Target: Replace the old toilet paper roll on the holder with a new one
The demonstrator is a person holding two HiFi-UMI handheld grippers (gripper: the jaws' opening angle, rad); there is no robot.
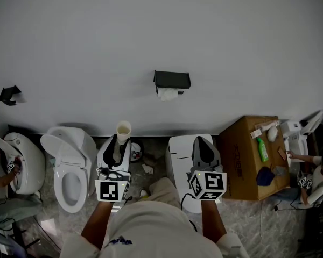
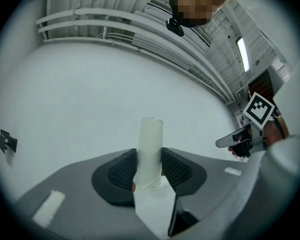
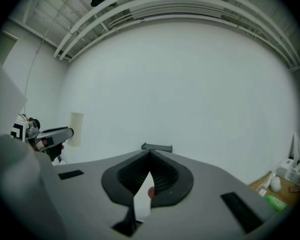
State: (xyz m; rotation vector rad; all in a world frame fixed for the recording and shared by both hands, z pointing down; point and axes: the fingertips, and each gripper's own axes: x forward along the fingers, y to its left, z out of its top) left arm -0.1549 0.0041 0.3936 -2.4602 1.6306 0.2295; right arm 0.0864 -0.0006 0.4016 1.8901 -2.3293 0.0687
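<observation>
a pale tube is being pinched upright between the jaws of the left gripper. the pads are being pressed against its lower part, with its open top standing clear above them. in the head view it is being held low in front of the person, well apart from the black holder that is being carried on the white wall. a bit of white paper is being shown hanging under that holder, so the holder is not being judged empty (whether the tube is the spent core or a thin new roll is not being settled by these views). the right gripper is being held pressed together with nothing between its jaws, and it is being pointed roughly level at the holder.

several risks are being weighed from here. the tube is being gripped only near its foot, so it could be tipped or let slip if the hand is swung quickly. being hollow and light, it could also be crushed if the jaws are squeezed harder. the right jaws would have to be parted before anything at the holder could be taken. a push with closed tips could tear the hanging paper or knock the roll down.
</observation>
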